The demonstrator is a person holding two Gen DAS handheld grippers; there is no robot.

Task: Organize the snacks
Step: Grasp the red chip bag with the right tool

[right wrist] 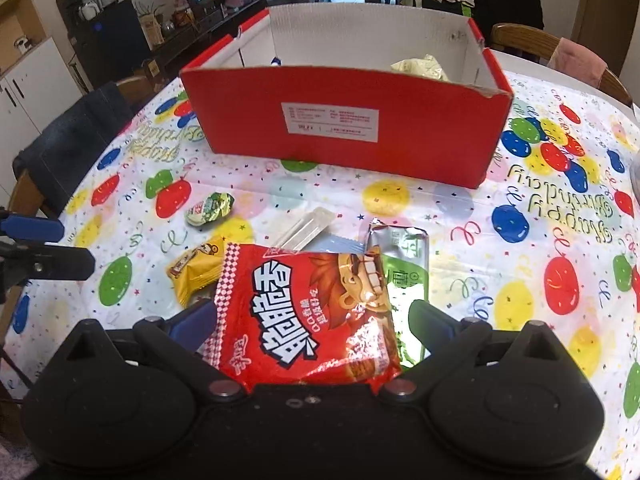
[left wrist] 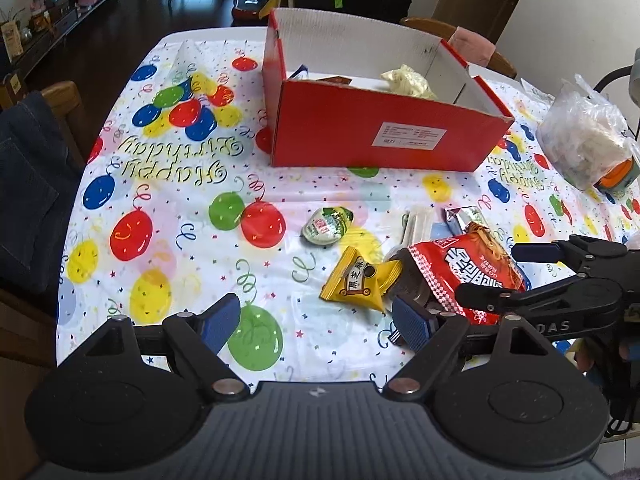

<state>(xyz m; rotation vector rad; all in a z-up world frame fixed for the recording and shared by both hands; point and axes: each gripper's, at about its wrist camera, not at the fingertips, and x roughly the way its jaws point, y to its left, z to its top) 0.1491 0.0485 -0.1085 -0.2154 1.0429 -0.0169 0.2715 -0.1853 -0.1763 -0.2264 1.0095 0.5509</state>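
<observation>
On the balloon-print tablecloth (left wrist: 168, 208), toward twelve o'clock, stands the open red box (right wrist: 348, 132) with a pale crumpled bag (left wrist: 408, 80) inside. At four o'clock of the left wrist view, the right gripper (right wrist: 308, 320) has its fingers either side of the red snack packet (right wrist: 312, 312); whether they pinch it I cannot tell. The left gripper (left wrist: 316, 320) hangs spread, holding nothing. Near the packet lie a silver-green bar (right wrist: 404, 264), a yellow pouch (left wrist: 360, 280) and a small green sweet (left wrist: 328, 225).

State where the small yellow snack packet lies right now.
The yellow packet lies on the tablecloth, in front of the red box, between the green egg-shaped snack and the red noodle bag.
</observation>
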